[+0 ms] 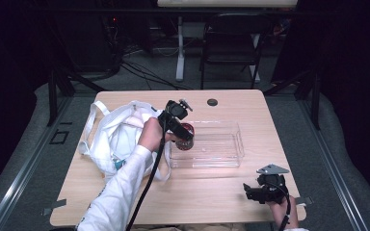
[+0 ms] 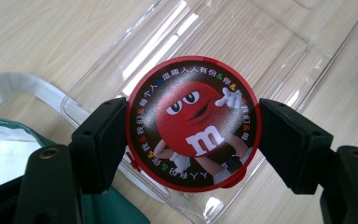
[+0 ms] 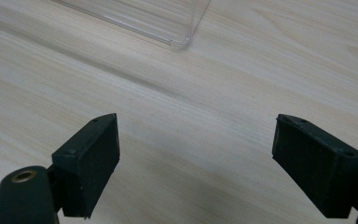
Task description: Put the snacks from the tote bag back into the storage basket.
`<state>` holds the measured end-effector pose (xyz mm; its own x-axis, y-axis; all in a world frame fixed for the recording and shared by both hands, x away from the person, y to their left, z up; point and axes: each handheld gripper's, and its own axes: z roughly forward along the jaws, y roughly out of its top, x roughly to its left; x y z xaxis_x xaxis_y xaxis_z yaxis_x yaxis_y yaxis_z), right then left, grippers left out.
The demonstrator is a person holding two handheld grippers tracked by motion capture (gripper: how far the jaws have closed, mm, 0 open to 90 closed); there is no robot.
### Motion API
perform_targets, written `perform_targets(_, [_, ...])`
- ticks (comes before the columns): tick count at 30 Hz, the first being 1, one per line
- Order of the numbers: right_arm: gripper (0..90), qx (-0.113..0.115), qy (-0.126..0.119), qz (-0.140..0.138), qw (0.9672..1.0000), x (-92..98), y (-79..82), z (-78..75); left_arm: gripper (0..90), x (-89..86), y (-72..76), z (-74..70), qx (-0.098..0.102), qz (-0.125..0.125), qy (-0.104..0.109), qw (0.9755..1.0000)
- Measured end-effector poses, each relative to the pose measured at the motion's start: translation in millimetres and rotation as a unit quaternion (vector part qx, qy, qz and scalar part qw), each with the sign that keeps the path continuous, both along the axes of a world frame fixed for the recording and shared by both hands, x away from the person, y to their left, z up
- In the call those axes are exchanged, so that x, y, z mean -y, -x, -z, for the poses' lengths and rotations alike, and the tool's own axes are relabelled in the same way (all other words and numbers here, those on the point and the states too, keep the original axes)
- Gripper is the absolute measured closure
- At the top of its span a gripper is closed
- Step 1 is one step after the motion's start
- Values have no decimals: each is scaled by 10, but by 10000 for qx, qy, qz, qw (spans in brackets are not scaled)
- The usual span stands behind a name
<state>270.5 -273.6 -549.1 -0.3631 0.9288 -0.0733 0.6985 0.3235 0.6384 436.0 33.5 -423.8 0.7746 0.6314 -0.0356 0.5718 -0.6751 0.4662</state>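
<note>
Red round candy tin (image 2: 193, 123) is clamped between the left gripper (image 1: 180, 126) jaws, hanging over the near-left corner of the clear plastic tray (image 1: 221, 144) mid-tabletop. Right gripper (image 1: 262, 190) sits by the tabletop's near right edge, jaws wide apart, holding nothing.

A light wooden table (image 1: 221, 192) stands on grey floor (image 1: 139, 82). Beyond it sit a dark folding chair (image 1: 231, 43) and a white desk leg (image 1: 179, 48), with cables (image 1: 139, 67) trailing in dim surroundings.
</note>
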Motion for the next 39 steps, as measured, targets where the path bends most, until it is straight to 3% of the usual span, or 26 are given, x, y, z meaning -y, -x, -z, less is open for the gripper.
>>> perform_targets(16, [144, -18, 42, -32, 10000, -2, -1, -1, 272, 40, -5, 161, -98, 1, -83, 9999])
perform_targets(33, [144, -18, 32, -32, 10000, -3, -4, 5, 272, 8, 0, 531, -386, -49, -333, 9987])
perform_targets(39, [144, -26, 36, -30, 10000, -4, -3, 4, 272, 2, 12, 579, -401, -12, -398, 9984])
